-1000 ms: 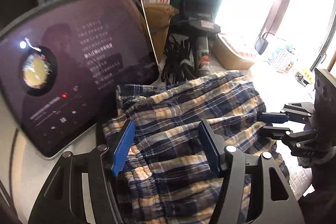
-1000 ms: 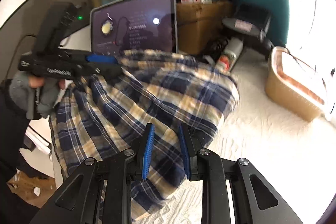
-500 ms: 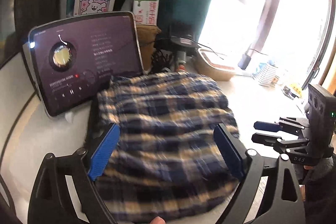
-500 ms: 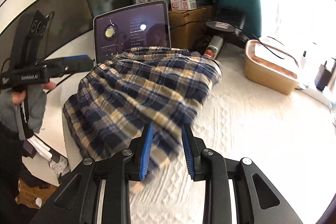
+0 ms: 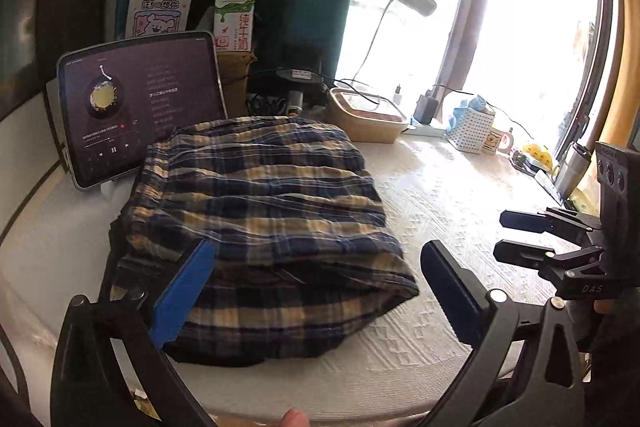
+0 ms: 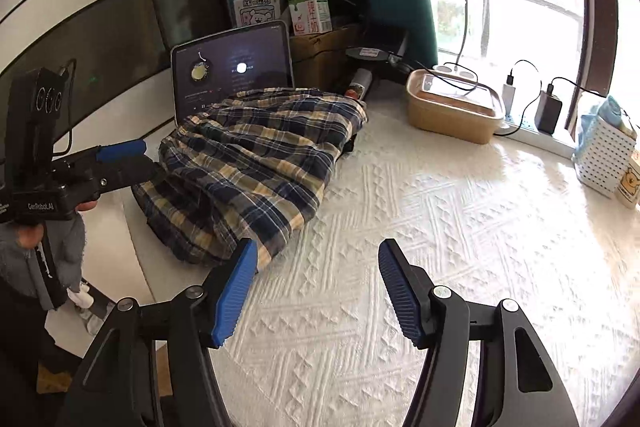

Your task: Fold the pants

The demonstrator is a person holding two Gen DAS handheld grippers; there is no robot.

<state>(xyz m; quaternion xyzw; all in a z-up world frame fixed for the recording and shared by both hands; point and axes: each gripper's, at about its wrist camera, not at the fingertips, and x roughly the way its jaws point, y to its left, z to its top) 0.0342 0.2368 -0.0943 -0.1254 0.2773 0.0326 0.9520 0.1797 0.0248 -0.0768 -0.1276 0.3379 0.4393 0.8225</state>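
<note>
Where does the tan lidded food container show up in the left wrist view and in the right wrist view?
Left wrist: tan container upper centre, just right of the plaid pants.
Right wrist: container upper right, well right of the pants.
Shared landmark: the tablet behind the pants.

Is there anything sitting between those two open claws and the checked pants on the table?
Nothing visible. The left gripper hangs open right over the plaid pants, and only bare white tablecloth separates the open right gripper from them.

bare cloth (image 6: pixel 440 227) lies open right of the pants (image 6: pixel 256 155); tablet (image 6: pixel 232 71), box (image 6: pixel 452 107) and basket (image 6: pixel 604 155) block the far edge.
</note>
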